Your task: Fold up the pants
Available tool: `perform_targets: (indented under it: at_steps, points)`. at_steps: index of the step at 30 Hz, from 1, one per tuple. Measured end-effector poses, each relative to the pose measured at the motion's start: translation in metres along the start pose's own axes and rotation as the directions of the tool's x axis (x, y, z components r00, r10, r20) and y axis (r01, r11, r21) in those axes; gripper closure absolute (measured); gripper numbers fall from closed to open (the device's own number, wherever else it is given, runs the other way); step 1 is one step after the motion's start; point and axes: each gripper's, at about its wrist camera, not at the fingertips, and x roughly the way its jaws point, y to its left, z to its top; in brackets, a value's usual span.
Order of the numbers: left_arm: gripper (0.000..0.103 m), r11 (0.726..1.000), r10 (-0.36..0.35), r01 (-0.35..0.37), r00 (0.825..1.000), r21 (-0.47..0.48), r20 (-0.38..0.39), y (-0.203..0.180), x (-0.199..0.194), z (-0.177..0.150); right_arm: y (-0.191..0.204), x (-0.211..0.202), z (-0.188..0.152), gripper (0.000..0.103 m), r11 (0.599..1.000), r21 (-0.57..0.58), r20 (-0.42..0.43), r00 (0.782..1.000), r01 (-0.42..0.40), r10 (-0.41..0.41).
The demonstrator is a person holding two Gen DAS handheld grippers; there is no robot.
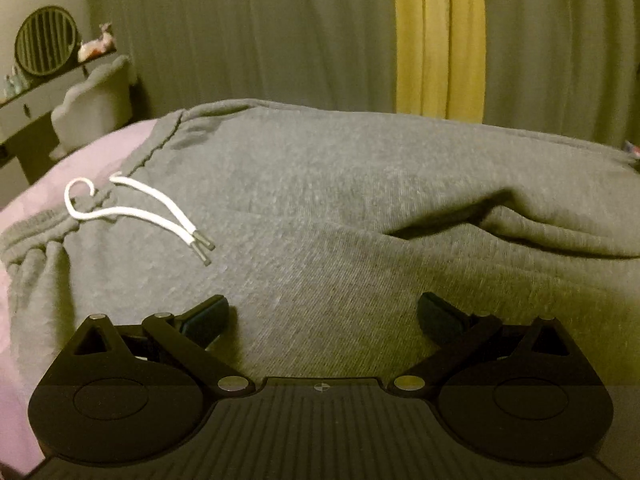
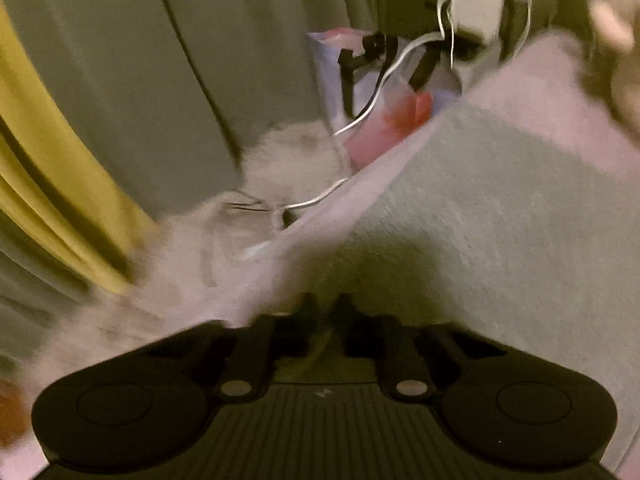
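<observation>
Grey pleated curtains (image 1: 248,32) hang across twelve o'clock, with a yellow fabric strip (image 1: 438,40) at one o'clock. At ten o'clock a dark wall shelf (image 1: 48,82) carries a round slatted fan (image 1: 46,42), above a pale padded chair (image 1: 96,96). Lighting is dim and yellowish.

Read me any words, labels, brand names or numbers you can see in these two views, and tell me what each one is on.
No readable text in either view.
Grey pants: plain fabric with a white drawstring, no visible label or logo.
Patterned bag beside the bed: coloured print only, too blurred to tell whether it carries lettering.
Small bottles on the shelf: too small to read.
</observation>
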Motion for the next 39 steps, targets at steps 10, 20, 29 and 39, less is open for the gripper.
perform_targets:
  at_steps: [10,20,29,39]
  points:
    - [0.0,0.993,0.099,-0.097,0.995,-0.064,0.033,0.025,-0.022,0.007,-0.199,-0.236,-0.151,0.098,0.934,-0.062,0.072,0.932,-0.352,0.356]
    - [0.0,0.98,-0.048,0.046,0.999,-0.195,-0.005,0.08,-0.015,0.079,-0.28,-0.212,-0.248,0.099,0.969,-0.111,-0.131,0.97,-0.219,0.204]
    - [0.0,0.958,-0.046,-0.018,0.976,-0.286,-0.213,0.119,0.129,0.195,-0.278,-0.208,-0.25,0.099,0.968,-0.116,-0.12,0.97,-0.224,0.21]
    - [0.049,0.957,-0.06,-0.038,0.944,-0.287,-0.324,0.119,0.198,0.21,-0.29,-0.21,-0.228,0.083,0.967,0.043,-0.145,0.956,-0.252,0.255]
